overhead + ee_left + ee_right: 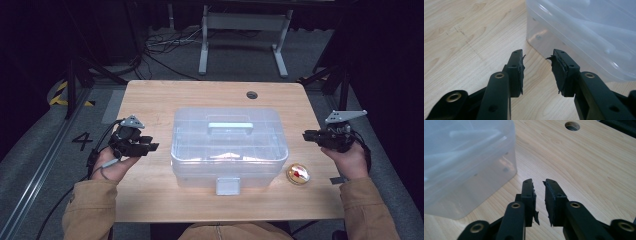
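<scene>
Nothing's really happening yet: the left tool (pixel 150 145) and right tool (pixel 306 135) are both hanging empty, jaws apart, with the closed plastic box (pixel 229 145) sitting between them, latch (pixel 228 186) apparently untouched.

The person's forearms come in from the bottom of the high view in tan sleeves, one at each side. The left hand (pixel 112 165) holds the left gripper (pixel 150 146) low over the left part of the bench (pixel 150 200), its jaws pointing right and inward. In the left gripper view these jaws stand apart with a clear gap between the worn black pads (pixel 520 68), nothing held. The right hand (pixel 347 161) holds the right gripper (pixel 306 135) at the bench's right edge, jaws pointing left. In the right gripper view its jaws stand parted by a narrower gap, empty, with ragged pads (pixel 534 200). A grey three-cornered plate tops each gripper.
</scene>
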The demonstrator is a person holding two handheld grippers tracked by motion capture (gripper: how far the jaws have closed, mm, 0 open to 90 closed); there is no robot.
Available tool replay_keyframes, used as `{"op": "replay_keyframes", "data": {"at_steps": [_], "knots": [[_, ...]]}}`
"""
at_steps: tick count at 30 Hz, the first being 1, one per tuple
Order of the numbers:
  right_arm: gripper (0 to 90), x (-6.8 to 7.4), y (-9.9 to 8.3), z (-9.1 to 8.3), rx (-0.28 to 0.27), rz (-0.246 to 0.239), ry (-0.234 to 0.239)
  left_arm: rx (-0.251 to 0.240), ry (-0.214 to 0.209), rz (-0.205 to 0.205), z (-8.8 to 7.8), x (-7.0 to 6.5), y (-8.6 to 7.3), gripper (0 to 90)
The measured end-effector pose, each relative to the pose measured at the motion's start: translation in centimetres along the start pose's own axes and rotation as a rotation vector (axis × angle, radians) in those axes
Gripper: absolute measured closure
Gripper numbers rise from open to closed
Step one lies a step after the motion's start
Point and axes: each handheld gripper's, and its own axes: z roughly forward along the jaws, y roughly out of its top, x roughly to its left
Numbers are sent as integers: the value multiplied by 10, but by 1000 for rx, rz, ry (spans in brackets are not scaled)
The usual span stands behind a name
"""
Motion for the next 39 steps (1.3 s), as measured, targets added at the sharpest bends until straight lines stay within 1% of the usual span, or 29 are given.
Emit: {"op": "replay_keyframes", "data": {"at_steps": [3,5,8,11,15,16,17,18,19,24,27,28,29,30,31,34,36,37,39], "knots": [[734,1,1,-1,-3,3,19,-12,-10,-15,-1,0,0,589],[720,2,1,-1,0,2,14,-19,-22,-31,-2,0,1,555],[708,2,2,1,3,5,20,-24,-40,-38,-3,1,1,553],[697,4,3,3,8,-1,29,-32,-46,-42,-4,1,1,545],[666,4,3,5,10,8,36,-42,-42,-29,-9,-1,3,534],[658,4,3,6,15,10,34,-64,-49,-28,-15,-2,6,532],[654,4,3,6,17,14,33,-75,-51,-21,-17,-2,7,527],[654,4,3,6,17,14,33,-75,-51,-21,-17,-2,7,525],[653,4,2,6,17,15,36,-87,-59,-29,-19,-3,8,525],[637,5,1,3,13,26,40,-110,-78,-3,-30,-6,19,517],[629,5,0,1,11,36,39,-118,-84,18,-32,-10,25,517],[626,5,0,0,10,39,38,-118,-84,18,-32,-10,25,516],[623,5,0,-1,8,39,37,-114,-92,33,-33,-14,29,515],[623,5,0,-1,8,39,37,-114,-92,33,-33,-14,29,515],[621,5,0,-1,6,37,37,-115,-98,37,-34,-16,31,515],[615,5,-1,-3,7,45,37,-125,-108,62,-38,-23,39,512],[611,5,-1,-3,7,47,39,-138,-126,73,-41,-27,44,510],[611,5,-2,-3,7,46,39,-141,-141,85,-43,-31,49,507],[606,6,-2,-2,11,50,43,-147,-157,104,-44,-36,55,503]]}}
